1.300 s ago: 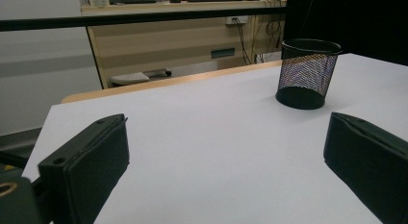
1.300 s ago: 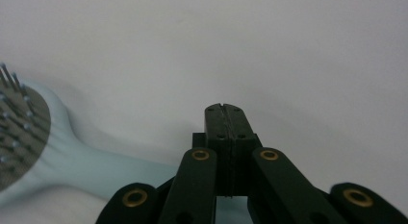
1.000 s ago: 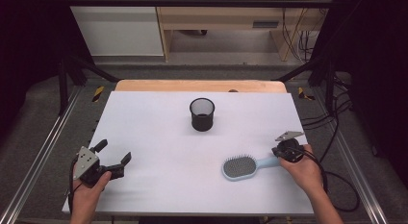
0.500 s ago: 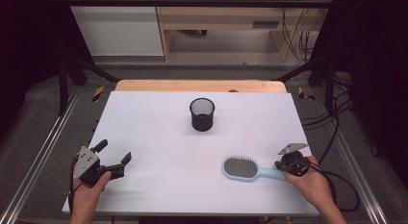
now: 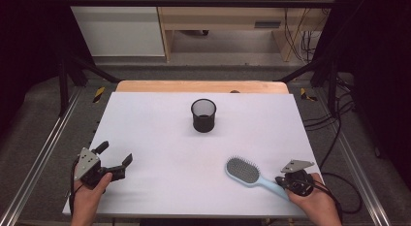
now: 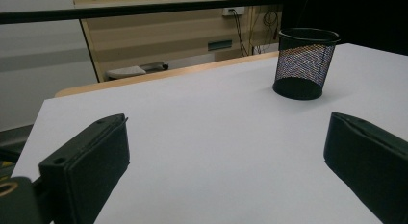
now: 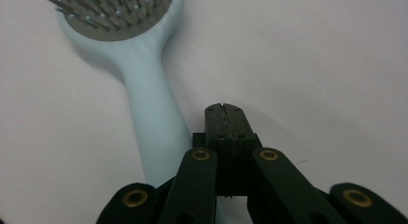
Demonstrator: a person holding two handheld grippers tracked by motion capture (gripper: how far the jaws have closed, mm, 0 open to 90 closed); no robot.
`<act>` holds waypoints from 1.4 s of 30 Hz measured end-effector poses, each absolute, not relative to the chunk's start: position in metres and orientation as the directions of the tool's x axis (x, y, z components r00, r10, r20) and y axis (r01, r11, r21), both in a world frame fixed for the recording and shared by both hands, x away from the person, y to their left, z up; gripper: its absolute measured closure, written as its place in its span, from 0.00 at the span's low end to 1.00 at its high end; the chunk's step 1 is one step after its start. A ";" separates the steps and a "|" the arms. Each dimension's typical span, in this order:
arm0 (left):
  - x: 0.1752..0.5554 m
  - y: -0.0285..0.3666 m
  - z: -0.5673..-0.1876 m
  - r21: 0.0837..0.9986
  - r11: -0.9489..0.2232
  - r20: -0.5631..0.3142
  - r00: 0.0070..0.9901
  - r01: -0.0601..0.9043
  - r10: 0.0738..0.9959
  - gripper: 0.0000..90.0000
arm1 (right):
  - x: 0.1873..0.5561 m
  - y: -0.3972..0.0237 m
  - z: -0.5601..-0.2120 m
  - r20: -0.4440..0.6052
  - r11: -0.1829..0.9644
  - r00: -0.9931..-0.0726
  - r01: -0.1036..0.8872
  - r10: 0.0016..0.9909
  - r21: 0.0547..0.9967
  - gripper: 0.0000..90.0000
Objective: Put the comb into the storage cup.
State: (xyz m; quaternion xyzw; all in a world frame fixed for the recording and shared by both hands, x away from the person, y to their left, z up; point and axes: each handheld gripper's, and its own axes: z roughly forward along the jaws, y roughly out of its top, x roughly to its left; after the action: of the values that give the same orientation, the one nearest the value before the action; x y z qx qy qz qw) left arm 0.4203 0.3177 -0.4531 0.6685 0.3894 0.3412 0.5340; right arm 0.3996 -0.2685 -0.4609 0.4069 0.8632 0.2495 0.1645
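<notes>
One hairbrush (image 5: 245, 170), one mesh cup (image 5: 203, 115)

No words, labels, brand names or numbers can be read on anything in these pictures, near or far off.

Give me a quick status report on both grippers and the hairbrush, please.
Left gripper open, empty. Right gripper shut, beside the hairbrush handle, not gripping it. Brush flat, bristles up. Mesh cup stands well apart.
</notes>
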 end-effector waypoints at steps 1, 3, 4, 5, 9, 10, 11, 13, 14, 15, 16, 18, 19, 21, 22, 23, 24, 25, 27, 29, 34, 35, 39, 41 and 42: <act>0.420 0.318 -0.453 0.980 -0.125 0.038 0.464 0.157 0.885 0.02 | 0.398 -0.268 -0.461 -0.079 0.542 -0.616 0.617 0.784 0.570 1.00; 0.420 0.318 -0.453 0.980 -0.123 0.036 0.464 0.157 0.885 0.02 | 0.392 -0.265 -0.460 -0.064 0.543 -0.627 0.614 0.777 0.573 1.00; 0.420 0.318 -0.453 0.980 -0.123 0.036 0.465 0.158 0.885 0.02 | 0.390 -0.264 -0.460 -0.063 0.545 -0.630 0.612 0.774 0.574 1.00; 0.420 0.318 -0.453 0.980 -0.123 0.036 0.465 0.158 0.884 0.02 | 0.389 -0.263 -0.460 -0.060 0.544 -0.632 0.611 0.772 0.575 1.00; 0.421 0.317 -0.454 0.979 -0.125 0.037 0.467 0.159 0.883 0.02 | 0.383 -0.258 -0.460 -0.049 0.545 -0.640 0.609 0.767 0.575 1.00; 0.421 0.317 -0.454 0.979 -0.125 0.037 0.467 0.158 0.883 0.02 | 0.383 -0.257 -0.460 -0.046 0.550 -0.647 0.607 0.762 0.574 1.00; 0.421 0.317 -0.454 0.979 -0.125 0.037 0.467 0.158 0.883 0.02 | 0.383 -0.257 -0.460 -0.046 0.550 -0.647 0.607 0.762 0.574 1.00; 0.420 0.317 -0.454 0.979 -0.124 0.036 0.467 0.159 0.883 0.02 | 0.380 -0.252 -0.460 -0.041 0.552 -0.653 0.604 0.757 0.574 1.00; 0.421 0.318 -0.454 0.979 -0.124 0.035 0.467 0.159 0.884 0.02 | 0.380 -0.252 -0.460 -0.041 0.552 -0.653 0.604 0.757 0.574 1.00; 0.421 0.318 -0.454 0.979 -0.123 0.035 0.466 0.160 0.884 0.02 | 0.381 -0.250 -0.460 -0.051 0.560 -0.656 0.599 0.753 0.572 1.00; 0.420 0.318 -0.454 0.980 -0.123 0.035 0.466 0.159 0.884 0.02 | 0.382 -0.250 -0.460 -0.051 0.560 -0.656 0.598 0.753 0.573 1.00; 0.420 0.318 -0.453 0.980 -0.121 0.035 0.465 0.157 0.884 0.02 | 0.383 -0.251 -0.459 -0.050 0.553 -0.649 0.604 0.760 0.574 1.00; 0.420 0.318 -0.453 0.980 -0.121 0.035 0.465 0.157 0.884 0.02 | 0.384 -0.252 -0.458 -0.053 0.551 -0.646 0.601 0.761 0.579 1.00; 0.420 0.319 -0.453 0.981 -0.119 0.034 0.464 0.155 0.885 0.02 | 0.384 -0.252 -0.456 -0.055 0.543 -0.639 0.600 0.767 0.587 0.99; 0.420 0.319 -0.453 0.981 -0.117 0.033 0.462 0.155 0.886 0.02 | 0.384 -0.254 -0.451 -0.059 0.528 -0.626 0.599 0.778 0.602 0.92; 0.420 0.319 -0.453 0.981 -0.117 0.033 0.462 0.155 0.886 0.02 | 0.384 -0.254 -0.448 -0.060 0.518 -0.619 0.596 0.783 0.613 0.86; 0.420 0.319 -0.453 0.981 -0.114 0.030 0.461 0.156 0.887 0.02 | 0.383 -0.253 -0.445 -0.060 0.513 -0.616 0.594 0.786 0.619 0.79; 0.420 0.319 -0.453 0.981 -0.113 0.029 0.461 0.156 0.887 0.02 | 0.383 -0.252 -0.442 -0.063 0.511 -0.616 0.587 0.785 0.628 0.71; 0.420 0.319 -0.453 0.981 -0.113 0.029 0.461 0.156 0.887 0.02 | 0.382 -0.251 -0.440 -0.060 0.509 -0.620 0.581 0.782 0.636 0.64; 0.420 0.319 -0.453 0.981 -0.114 0.030 0.462 0.155 0.886 0.02 | 0.381 -0.245 -0.435 -0.052 0.528 -0.645 0.573 0.762 0.626 0.44; 0.420 0.319 -0.453 0.982 -0.113 0.029 0.463 0.154 0.886 0.02 | 0.382 -0.233 -0.437 -0.033 0.536 -0.649 0.598 0.760 0.596 0.23; 0.420 0.320 -0.453 0.982 -0.112 0.029 0.462 0.154 0.886 0.02 | 0.382 -0.232 -0.438 -0.035 0.537 -0.648 0.598 0.761 0.595 0.21; 0.420 0.320 -0.452 0.982 -0.110 0.027 0.462 0.154 0.887 0.02 | 0.385 -0.228 -0.442 -0.029 0.541 -0.651 0.605 0.759 0.584 0.16; 0.420 0.320 -0.452 0.982 -0.110 0.027 0.462 0.154 0.886 0.02 | 0.386 -0.224 -0.447 -0.008 0.541 -0.653 0.619 0.757 0.569 0.18; 0.420 0.320 -0.452 0.982 -0.111 0.027 0.463 0.154 0.886 0.02 | 0.387 -0.223 -0.449 -0.008 0.547 -0.658 0.619 0.753 0.564 0.22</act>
State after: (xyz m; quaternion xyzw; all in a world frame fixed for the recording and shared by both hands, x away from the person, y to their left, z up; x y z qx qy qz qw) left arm 0.4198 0.3198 -0.4524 0.6637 0.3918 0.3391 0.5394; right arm 0.3869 -0.2231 -0.4492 0.3939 0.8705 0.2672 0.1254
